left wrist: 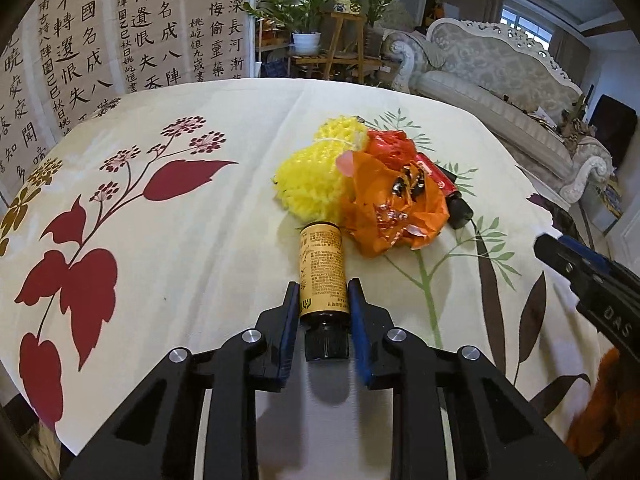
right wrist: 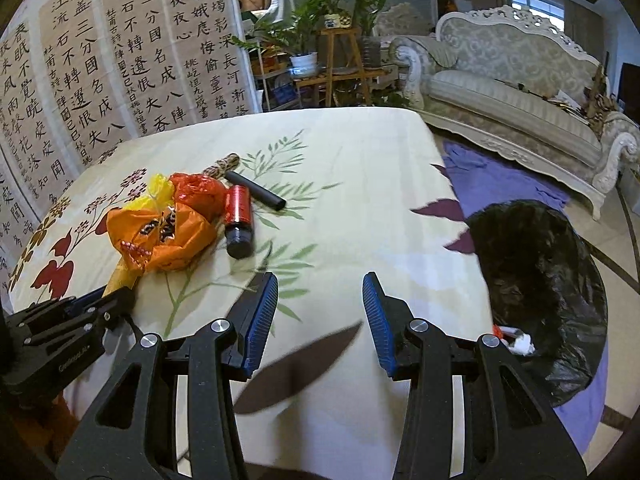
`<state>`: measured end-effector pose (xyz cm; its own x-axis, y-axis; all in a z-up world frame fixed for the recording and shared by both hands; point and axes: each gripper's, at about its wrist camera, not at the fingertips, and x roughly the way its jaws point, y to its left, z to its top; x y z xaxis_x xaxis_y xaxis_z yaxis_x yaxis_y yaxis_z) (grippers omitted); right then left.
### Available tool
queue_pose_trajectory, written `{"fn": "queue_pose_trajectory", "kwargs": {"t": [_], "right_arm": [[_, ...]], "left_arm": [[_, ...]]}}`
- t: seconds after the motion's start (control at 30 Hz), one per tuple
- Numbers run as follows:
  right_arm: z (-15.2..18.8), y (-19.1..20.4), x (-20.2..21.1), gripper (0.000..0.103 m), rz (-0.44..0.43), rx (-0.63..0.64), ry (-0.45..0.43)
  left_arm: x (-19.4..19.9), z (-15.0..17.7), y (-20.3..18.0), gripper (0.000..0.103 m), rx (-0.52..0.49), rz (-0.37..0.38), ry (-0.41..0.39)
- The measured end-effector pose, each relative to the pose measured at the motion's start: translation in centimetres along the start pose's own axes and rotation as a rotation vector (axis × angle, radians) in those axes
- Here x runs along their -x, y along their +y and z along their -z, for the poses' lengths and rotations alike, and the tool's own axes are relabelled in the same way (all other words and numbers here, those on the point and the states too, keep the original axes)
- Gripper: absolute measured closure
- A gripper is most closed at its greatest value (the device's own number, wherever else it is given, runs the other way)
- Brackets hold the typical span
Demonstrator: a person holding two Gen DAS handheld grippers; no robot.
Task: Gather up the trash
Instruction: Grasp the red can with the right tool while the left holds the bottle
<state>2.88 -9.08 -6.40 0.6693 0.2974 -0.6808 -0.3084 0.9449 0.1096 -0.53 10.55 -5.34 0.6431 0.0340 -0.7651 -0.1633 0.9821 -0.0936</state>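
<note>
The left gripper (left wrist: 323,292) has its blue-padded fingers (left wrist: 288,320) closed around a small brown bottle with a yellow label (left wrist: 323,270) — the pads press on either side of the lower label and the neck, the black cap points back toward the camera, and the bottle's base sticks out past the fingertips toward the far side. The bottle lies lengthwise along the fingers, low over the floral tablecloth (left wrist: 180,264); whether it is touching the cloth or just above it cannot be told. Just beyond its far end sits a heap of trash: a crumpled orange plastic bag (left wrist: 394,208), a yellow mesh puff (left wrist: 308,184) to the left of it, a red wrapper (left wrist: 390,142) behind, and a red-labelled bottle with a black cap (left wrist: 448,188) on the right, touching the bag. The right gripper (right wrist: 320,294) hangs over the near right part of the table with its fingers spread wide and nothing between them — only cloth shows in the gap. From that view a black tube (right wrist: 256,190) lies on the far side of the red bottle, and a bin lined with a black bag (right wrist: 552,280) stands on the floor just right of the table edge, with some scraps inside it.
</note>
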Motion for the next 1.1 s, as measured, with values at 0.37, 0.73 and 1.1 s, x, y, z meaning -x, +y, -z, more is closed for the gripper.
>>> {"fn": "queue_pose_trajectory", "kwargs": {"t": [0.37, 0.73, 1.1], "right_arm": [[-2.4, 2.7, -2.8, 0.06, -0.035, 0.049, 0.013], [-4.2, 5.3, -5.7, 0.06, -0.049, 0.111, 0.043], [-5.0, 6.1, -7.4, 0.07, -0.053, 0.133, 0.078]], "left_arm": [[1.6, 0.2, 1.9, 0.078, -0.009, -0.015, -0.05], [0.5, -1.9, 7.0, 0.078, 0.047, -0.09, -0.052], [-0.5, -3.0, 8.5, 0.078, 0.048, -0.093, -0.045]]}}
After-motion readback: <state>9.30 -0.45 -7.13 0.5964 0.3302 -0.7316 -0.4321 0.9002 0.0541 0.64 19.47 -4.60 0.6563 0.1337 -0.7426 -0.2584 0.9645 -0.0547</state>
